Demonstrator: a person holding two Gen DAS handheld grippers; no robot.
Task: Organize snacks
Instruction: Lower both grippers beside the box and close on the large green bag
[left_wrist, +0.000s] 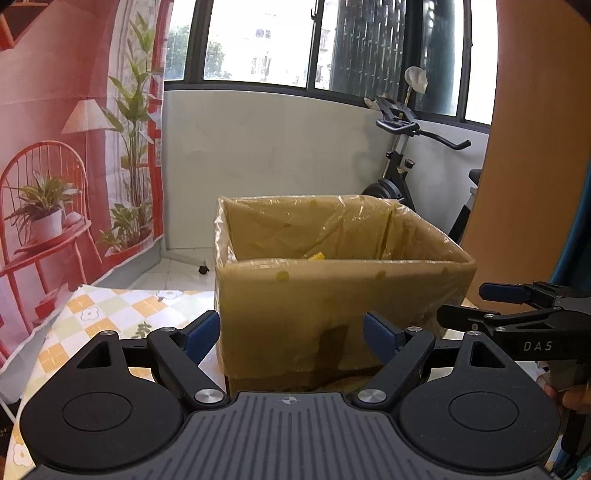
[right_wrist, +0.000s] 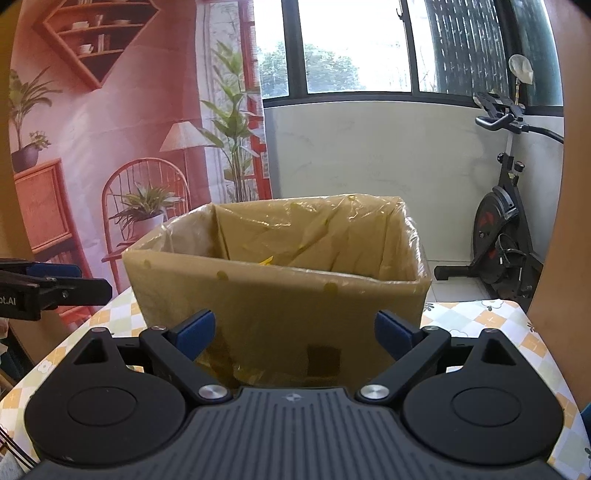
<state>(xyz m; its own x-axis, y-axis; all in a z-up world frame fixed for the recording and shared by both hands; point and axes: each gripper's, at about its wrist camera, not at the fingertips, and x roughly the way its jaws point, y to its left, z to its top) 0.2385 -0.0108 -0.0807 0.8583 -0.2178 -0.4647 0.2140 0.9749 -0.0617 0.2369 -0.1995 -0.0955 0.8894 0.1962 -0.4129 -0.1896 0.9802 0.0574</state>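
Here the cardboard box (left_wrist: 332, 295) stands on the table (left_wrist: 110, 310), directly ahead of both tools, its near wall filling the gap between each pair of blue pads. The left gripper (left_wrist: 291, 336) has its jaws spread wide with nothing between them, and the right gripper (right_wrist: 295, 332) is likewise wide apart and empty. The box looks light but bulky: plain brown board, square-cornered, lined with a thin clear plastic bag (right_wrist: 314, 236) folded over the rim and crinkling down the outside. That film will likely be slippery and loose — pads closing on it alone would probably slide or tug the liner off. A firmer hold would be on the stiff top edge, pinching board and film together, or one tool against each side wall. Only a scrap of a yellow snack (left_wrist: 317, 256) shows deep inside; what it is cannot be told, though it is probably light and crushable. The tablecloth (right_wrist: 491, 321) is a soft checked fabric in orange, green and white with small flowers — it may bunch if the box is dragged.
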